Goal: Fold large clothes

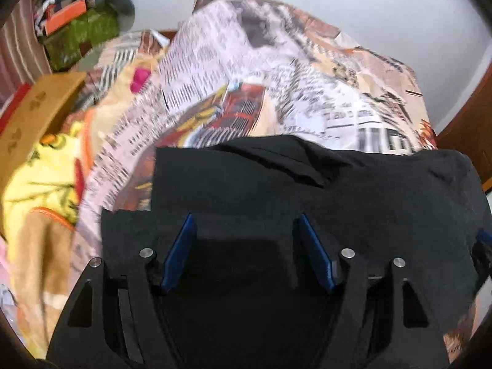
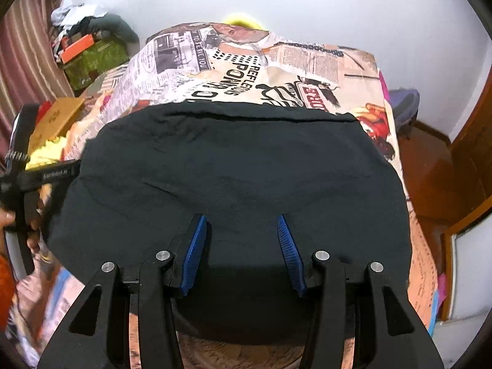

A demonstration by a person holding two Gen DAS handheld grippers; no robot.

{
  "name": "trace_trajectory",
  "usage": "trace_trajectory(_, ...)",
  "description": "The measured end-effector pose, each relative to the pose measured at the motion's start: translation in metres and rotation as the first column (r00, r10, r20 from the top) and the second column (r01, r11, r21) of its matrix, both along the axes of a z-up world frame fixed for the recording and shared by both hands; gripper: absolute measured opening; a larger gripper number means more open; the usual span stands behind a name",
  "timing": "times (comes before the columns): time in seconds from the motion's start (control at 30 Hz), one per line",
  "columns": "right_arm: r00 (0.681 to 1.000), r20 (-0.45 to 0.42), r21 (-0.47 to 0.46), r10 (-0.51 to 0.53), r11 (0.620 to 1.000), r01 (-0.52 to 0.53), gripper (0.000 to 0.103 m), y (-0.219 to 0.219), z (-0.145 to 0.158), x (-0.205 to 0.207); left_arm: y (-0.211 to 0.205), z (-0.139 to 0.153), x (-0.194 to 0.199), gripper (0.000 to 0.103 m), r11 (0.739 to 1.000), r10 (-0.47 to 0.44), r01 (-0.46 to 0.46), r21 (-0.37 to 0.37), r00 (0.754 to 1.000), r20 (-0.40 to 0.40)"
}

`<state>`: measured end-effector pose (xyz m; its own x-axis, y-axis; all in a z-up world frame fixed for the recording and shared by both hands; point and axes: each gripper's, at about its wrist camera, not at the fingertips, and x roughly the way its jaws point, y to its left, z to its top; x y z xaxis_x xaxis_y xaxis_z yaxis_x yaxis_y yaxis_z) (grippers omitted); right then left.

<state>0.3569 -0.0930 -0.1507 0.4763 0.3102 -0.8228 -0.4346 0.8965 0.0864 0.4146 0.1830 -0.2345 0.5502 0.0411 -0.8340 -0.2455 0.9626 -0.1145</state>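
Left wrist view: the black garment (image 1: 307, 190) is being seen lying flat on the bed (image 1: 246, 77), the left gripper (image 1: 246, 246) hovering over its near part with fingers spread and nothing pinched; soft, light, floppy cloth is being judged, best taken at an edge or corner. Right wrist view: the right gripper (image 2: 243, 246) is likewise being held open over the garment, and "REFLECTIONS" and "TO SERVE YOU" are being read on the newsprint bedsheet (image 2: 246, 61).

I see a matt black cloth garment (image 2: 233, 160), lightly creased, on a printed newspaper-pattern bedsheet (image 2: 276, 61) — soft woven fabric. Left of the garment sits a dull cardboard box (image 1: 33, 113); right of it, glossy brown wood flooring (image 2: 430, 166). My right gripper (image 2: 243, 224) has matt black plastic, ribbed blue pads (image 2: 289, 246), shiny metal pins.
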Motion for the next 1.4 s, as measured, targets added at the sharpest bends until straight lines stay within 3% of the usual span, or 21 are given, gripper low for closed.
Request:
trace_trajectory(0.13,1.000,0.009,0.006,0.030,1.000,-0.030,0.045,0.010,0.002,-0.008,-0.021,0.019,-0.028,0.069,0.997,-0.072,0.071,0.024,0.996,0.058)
trace_trajectory(0.27,0.999,-0.011,-0.055,0.045,0.997,-0.046,0.045,0.017,-0.014,-0.015,-0.037,0.009,-0.051,0.070,0.994,-0.106,0.105,0.033,0.994,0.037)
trace_trajectory(0.37,0.999,-0.003,-0.060,0.040,0.997,-0.041,0.048,0.014,-0.012,-0.023,-0.039,-0.004,-0.064,0.070,0.992,-0.090,0.087,0.089,0.995,0.031)
trace_trajectory(0.43,0.999,-0.013,-0.060,0.036,0.998,-0.037,0.048,0.012,-0.007,-0.027,-0.035,-0.005,-0.072,0.070,0.993,-0.076,0.073,0.089,0.997,0.032)
trace_trajectory(0.67,1.000,-0.012,-0.069,0.027,0.997,-0.028,0.048,0.008,0.008,-0.040,-0.017,0.012,-0.105,0.069,0.992,-0.010,0.002,0.129,0.998,0.059)
trace_trajectory(0.9,0.998,0.040,-0.034,0.040,0.999,-0.038,0.048,0.022,0.028,-0.052,0.012,0.039,-0.136,0.069,0.992,0.091,-0.101,0.071,0.987,0.133)
trace_trajectory(1.03,0.996,0.068,-0.048,0.055,0.998,-0.052,0.049,0.037,0.028,-0.055,0.031,0.035,-0.147,0.069,0.985,0.170,-0.166,-0.048,0.976,0.132)
trace_trajectory(1.13,0.996,0.053,-0.054,0.072,0.996,-0.069,0.049,0.048,0.021,-0.056,0.045,0.019,-0.152,0.069,0.963,0.227,-0.210,-0.169,0.970,0.092)
trace_trajectory(1.33,0.997,-0.014,-0.084,0.082,0.993,-0.083,0.049,0.060,-0.005,-0.050,0.066,-0.030,-0.156,0.069,0.861,0.280,-0.260,-0.436,0.960,-0.020)
trace_trajectory(1.4,0.996,-0.014,-0.091,0.086,0.992,-0.087,0.049,0.061,-0.010,-0.050,0.072,-0.047,-0.156,0.069,0.801,0.279,-0.264,-0.537,0.959,-0.055)
